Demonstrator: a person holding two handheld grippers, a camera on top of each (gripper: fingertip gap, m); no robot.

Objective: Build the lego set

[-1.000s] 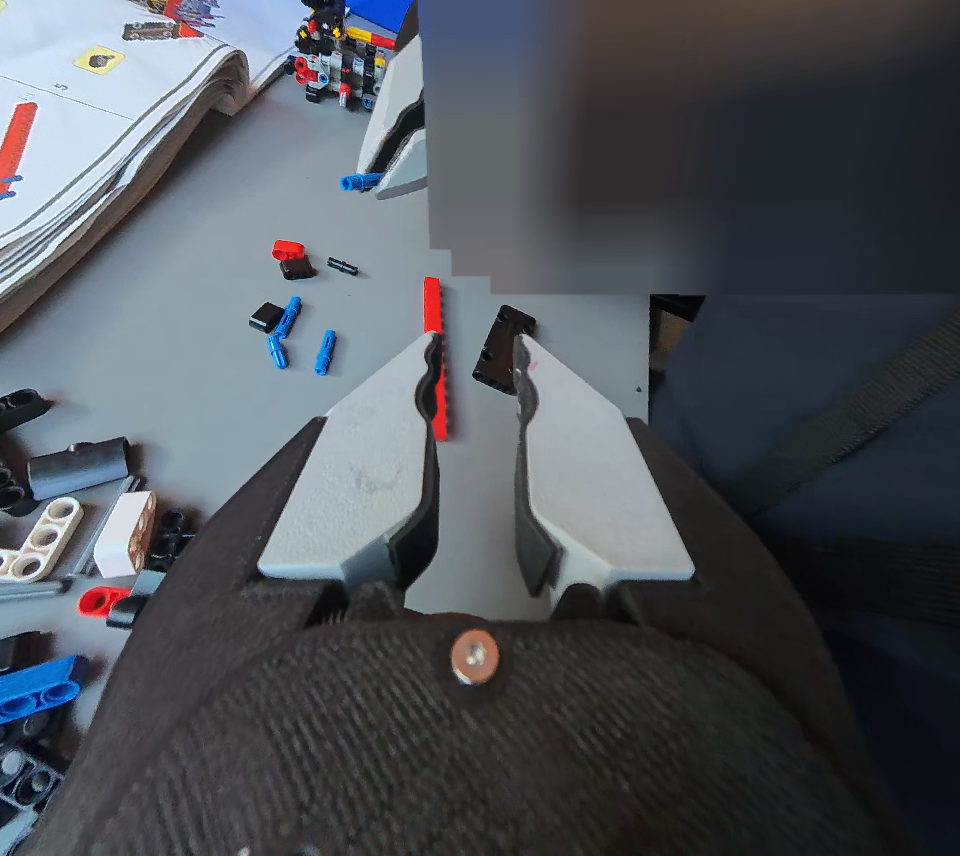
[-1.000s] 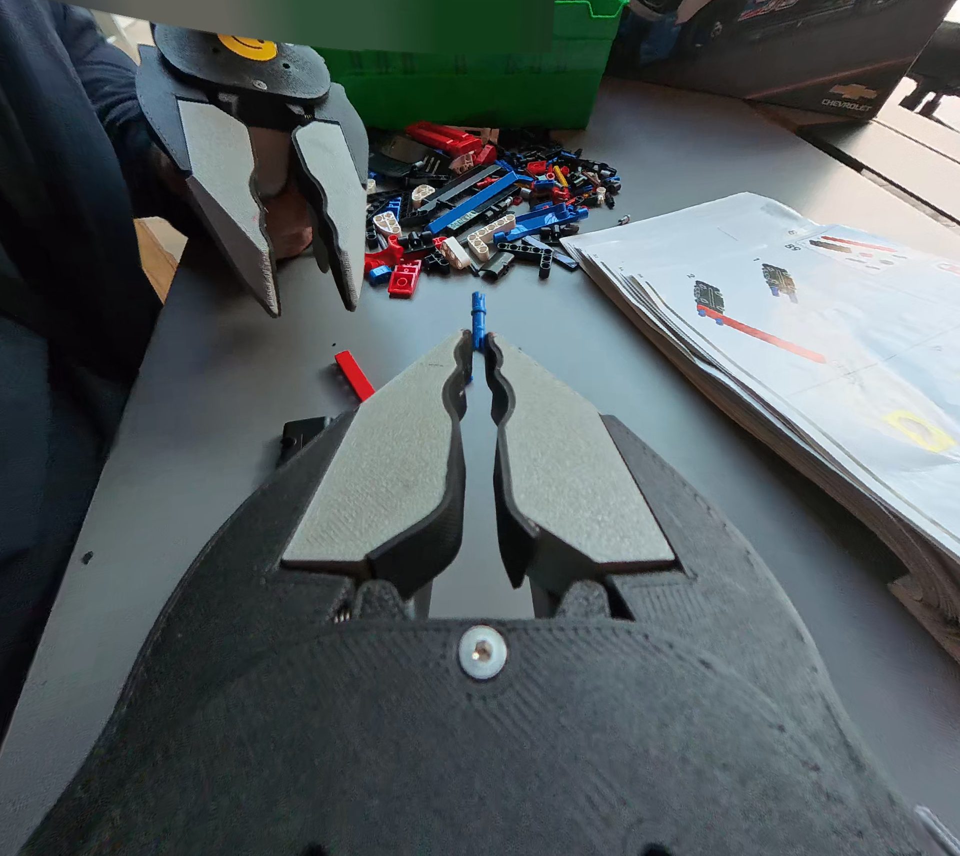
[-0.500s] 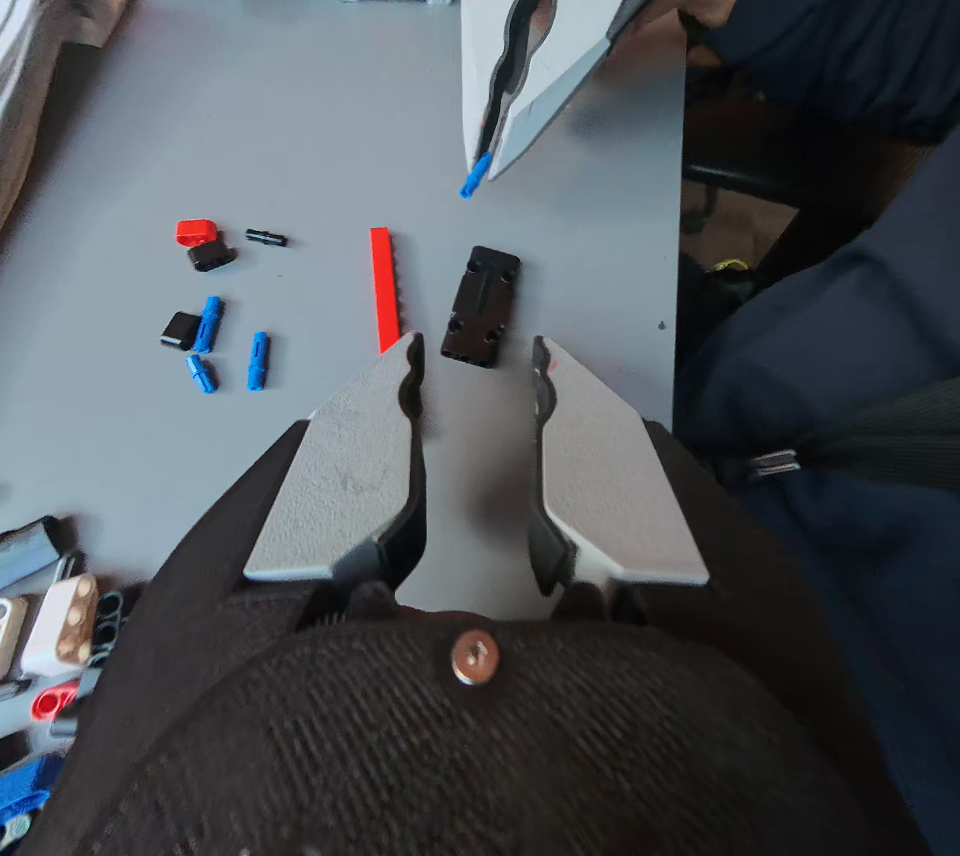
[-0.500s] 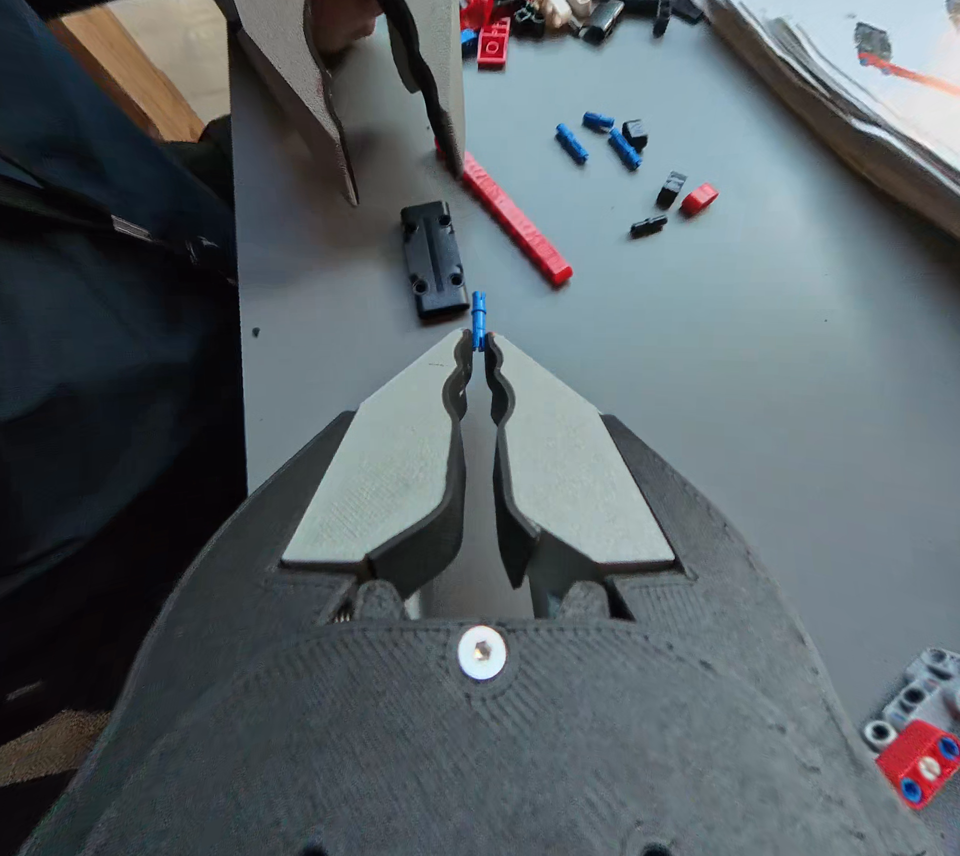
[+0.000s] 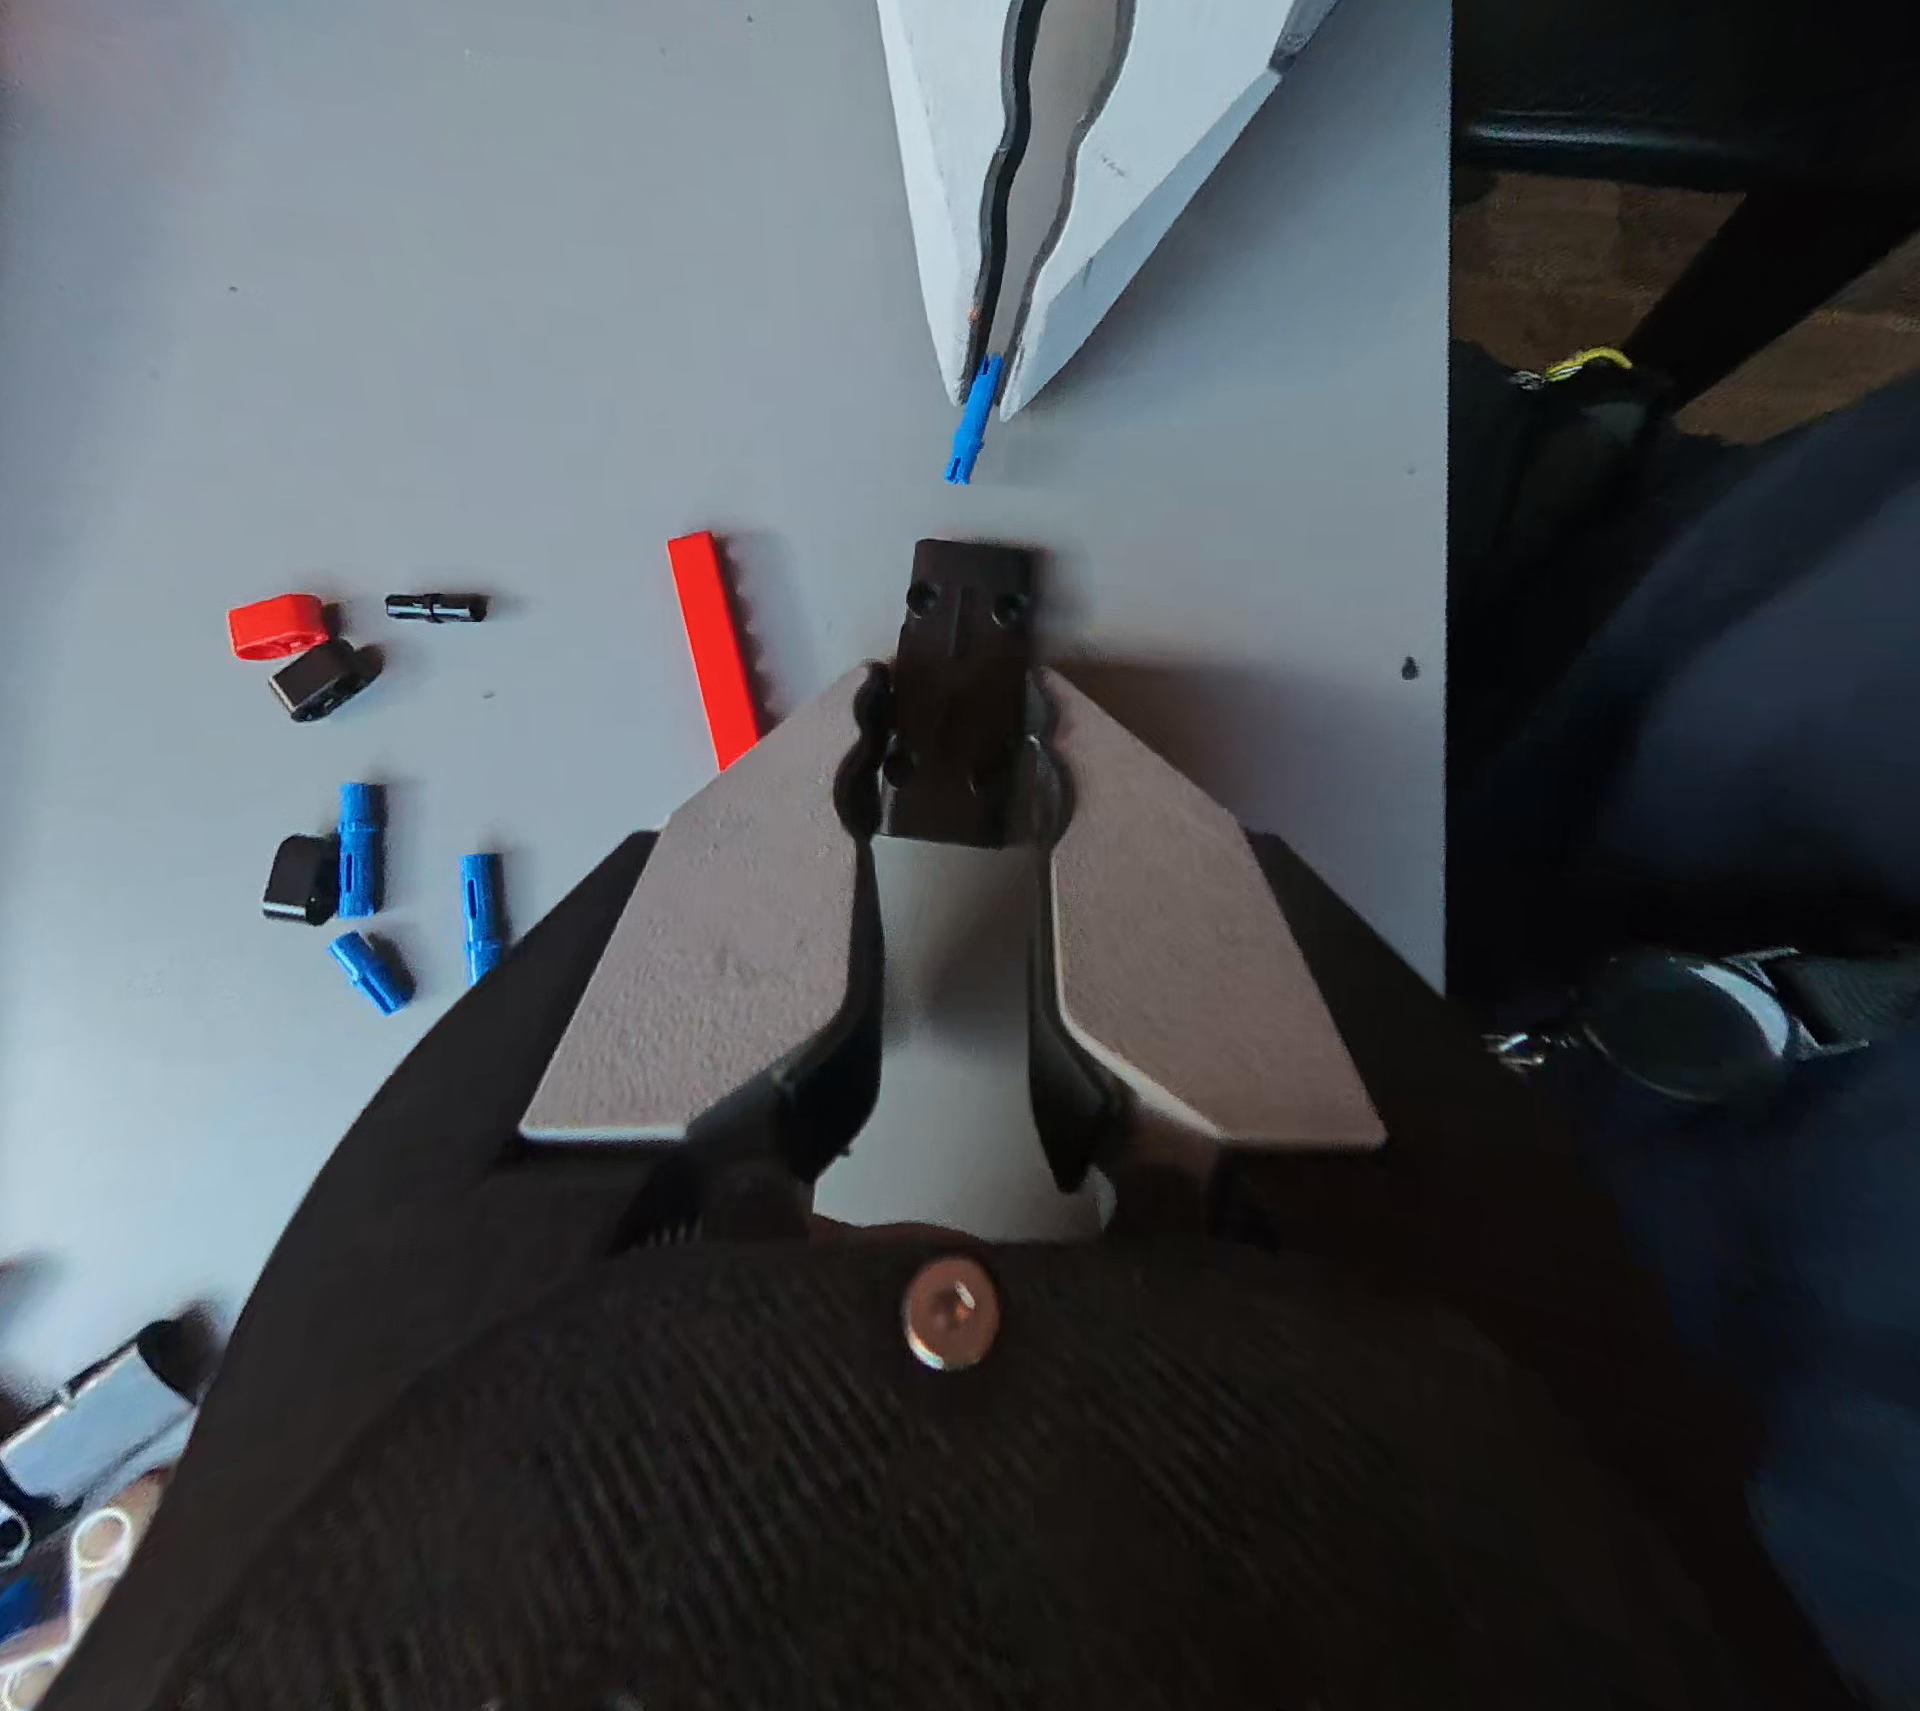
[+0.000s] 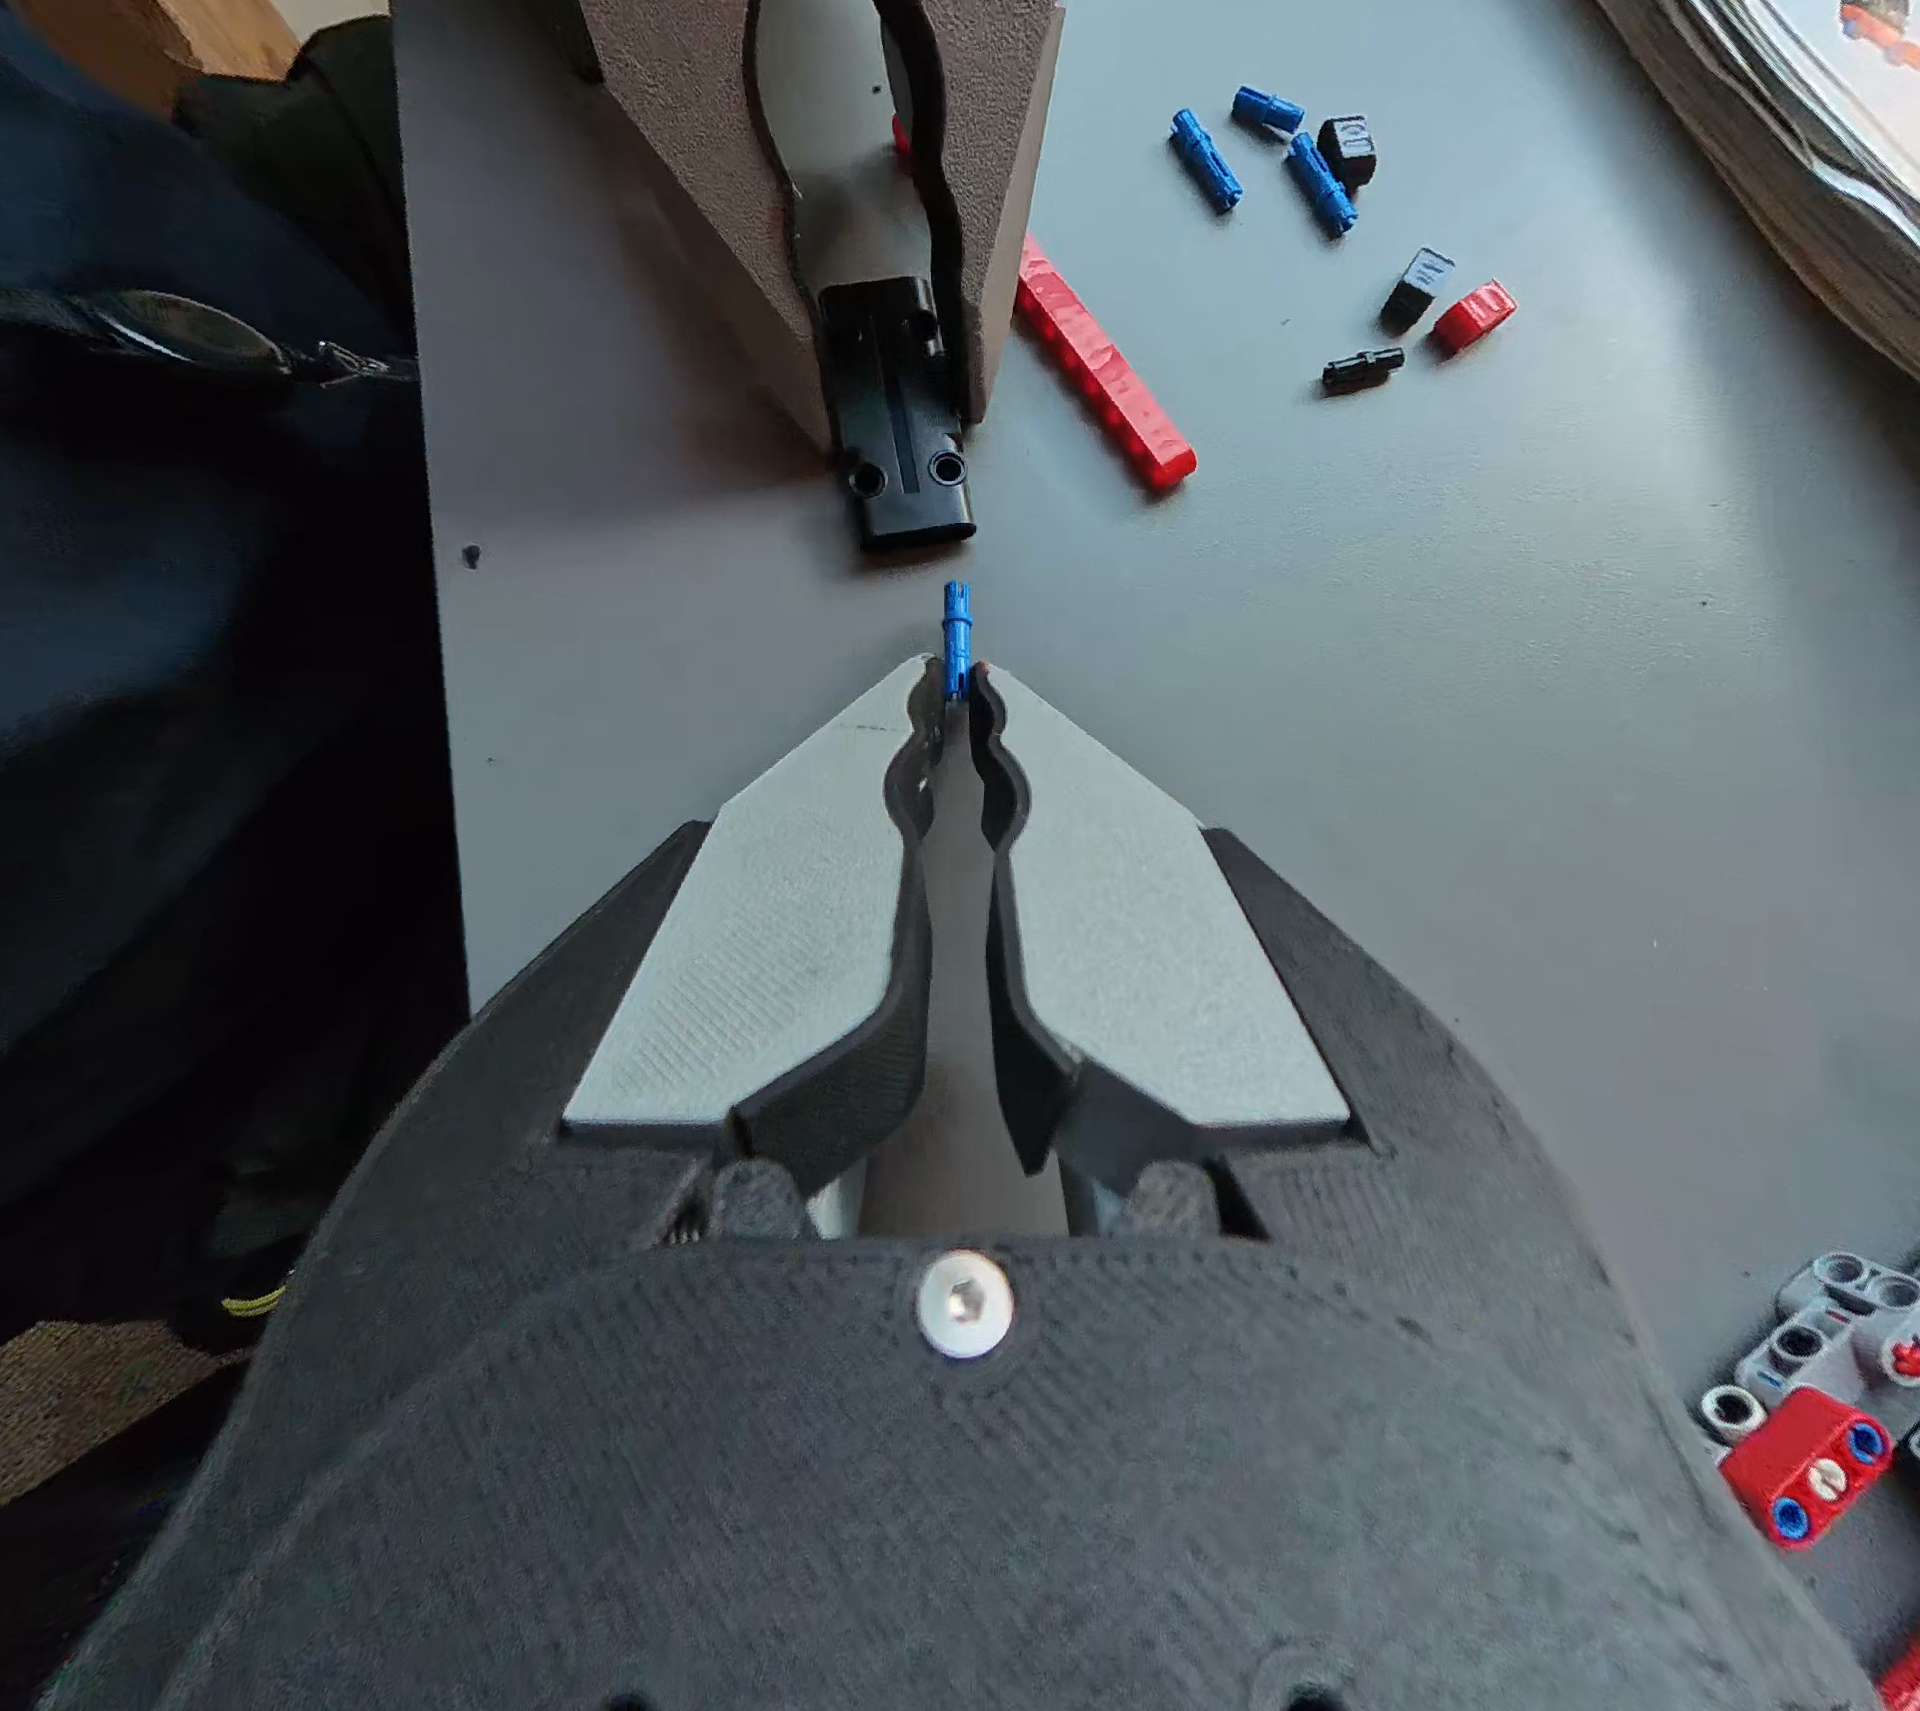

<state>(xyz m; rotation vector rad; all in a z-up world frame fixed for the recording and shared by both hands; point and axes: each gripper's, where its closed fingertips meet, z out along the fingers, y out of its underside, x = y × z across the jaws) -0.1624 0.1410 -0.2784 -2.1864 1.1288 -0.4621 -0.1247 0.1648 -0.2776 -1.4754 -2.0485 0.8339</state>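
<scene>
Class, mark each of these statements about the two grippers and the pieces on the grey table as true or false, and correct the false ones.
1. The right gripper pinches a blue pin at its fingertips. True.
2. The left gripper has a black flat piece between its fingers. True.
3. The long red beam is held by the left gripper. False: it lies on the table beside that gripper.
4. The blue pin is already pushed into the black flat piece. False: a gap of bare table shows between them.
5. Three more blue pins lie loose on the table. True.
6. The stack of paper booklets lies under the black flat piece. False: it lies off at the table's far side.
</scene>
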